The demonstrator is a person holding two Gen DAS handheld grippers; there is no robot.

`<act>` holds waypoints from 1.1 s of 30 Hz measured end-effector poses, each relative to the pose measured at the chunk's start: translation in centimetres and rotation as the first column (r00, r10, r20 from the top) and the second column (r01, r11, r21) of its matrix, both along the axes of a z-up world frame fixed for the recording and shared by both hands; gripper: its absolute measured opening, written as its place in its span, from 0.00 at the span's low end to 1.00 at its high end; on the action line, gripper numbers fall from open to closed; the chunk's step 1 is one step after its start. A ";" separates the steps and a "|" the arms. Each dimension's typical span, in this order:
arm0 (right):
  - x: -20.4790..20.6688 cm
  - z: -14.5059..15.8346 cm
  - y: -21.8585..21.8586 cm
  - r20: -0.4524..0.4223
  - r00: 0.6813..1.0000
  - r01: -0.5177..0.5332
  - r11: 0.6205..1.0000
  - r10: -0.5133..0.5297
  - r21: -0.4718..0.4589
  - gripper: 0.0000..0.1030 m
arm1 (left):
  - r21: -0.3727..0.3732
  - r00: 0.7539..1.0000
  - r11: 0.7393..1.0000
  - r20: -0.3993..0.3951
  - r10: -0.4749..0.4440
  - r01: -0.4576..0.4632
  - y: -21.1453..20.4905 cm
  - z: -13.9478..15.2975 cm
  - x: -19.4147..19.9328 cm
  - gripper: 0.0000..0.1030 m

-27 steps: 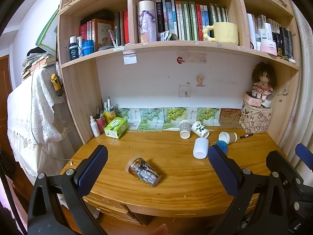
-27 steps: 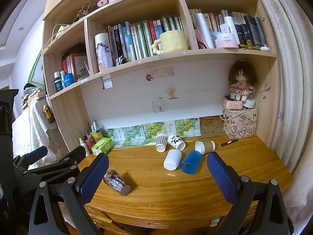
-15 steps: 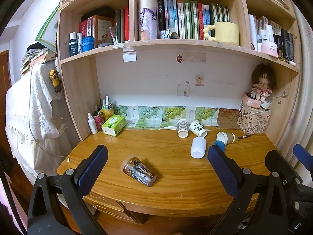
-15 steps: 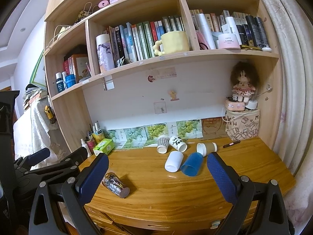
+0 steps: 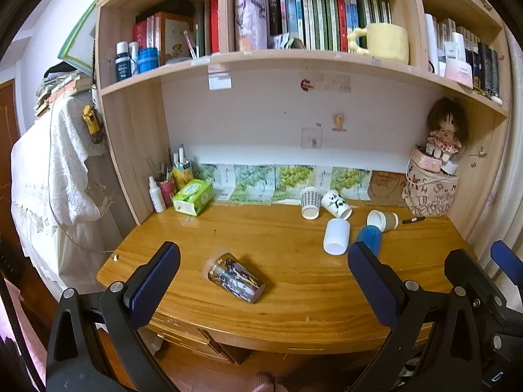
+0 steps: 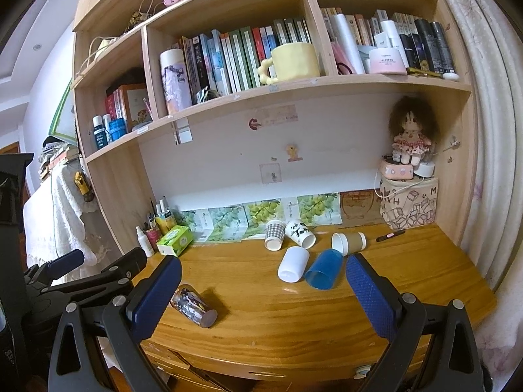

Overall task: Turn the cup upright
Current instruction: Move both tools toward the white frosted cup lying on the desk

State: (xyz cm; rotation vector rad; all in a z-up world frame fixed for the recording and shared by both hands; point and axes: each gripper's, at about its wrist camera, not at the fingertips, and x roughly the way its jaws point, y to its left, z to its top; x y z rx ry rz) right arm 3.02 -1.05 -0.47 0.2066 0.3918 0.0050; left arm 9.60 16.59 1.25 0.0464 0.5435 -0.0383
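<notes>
Six cups lie on the wooden desk, and you hold both grippers short of its front edge, apart from all of them.

Hidden or unclear:
- Your left gripper has its jaws spread wide, nothing between them; the lower arms run out of frame. In the right view only its dark side shows at the left edge.
- Foil-patterned cup lies on its side near the front left of the desk, rim toward the back-left. In the right view it is partly covered by the left pad of your right gripper.
- Right gripper jaws also wide, holding nothing.
- White cup lies on its side right of centre. Blue cup just beside it is half hidden behind the left gripper's right pad; the right view shows it whole.
- Checked cup, panda cup and brown cup lie tipped near the back. Whether the panda cup touches its neighbour, you cannot tell.
- Pen by the bag: too small to read.

Change since 0.9 s ago: in the left view the desk sits lower and farther off, more front edge showing; cups unmoved; jaw spread of both grippers unchanged.
</notes>
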 end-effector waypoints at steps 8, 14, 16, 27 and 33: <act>2.0 -0.9 0.0 -0.064 0.997 0.040 0.999 -0.041 -0.005 0.98 | -0.003 0.997 0.999 -0.066 -0.051 0.051 -0.7 -1.3 3.3 0.99; 5.0 -1.6 -0.5 -0.117 0.989 0.090 0.996 -0.093 -0.026 0.98 | -0.025 0.981 0.993 -0.155 -0.117 0.114 -1.7 -2.8 7.9 0.99; 6.4 -1.9 -0.8 -0.139 0.984 0.109 0.994 -0.111 -0.025 0.98 | -0.024 0.974 0.990 -0.179 -0.140 0.138 -2.2 -3.1 9.6 0.99; 15.5 -3.4 -3.0 -0.275 0.942 0.207 0.978 -0.192 0.025 0.98 | -0.011 0.910 0.964 -0.326 -0.256 0.267 -5.2 -5.1 19.8 0.99; 19.9 -4.4 -4.1 -0.349 0.907 0.264 0.964 -0.235 0.037 0.98 | -0.042 0.840 0.936 -0.430 -0.332 0.348 -7.3 -7.0 24.7 0.99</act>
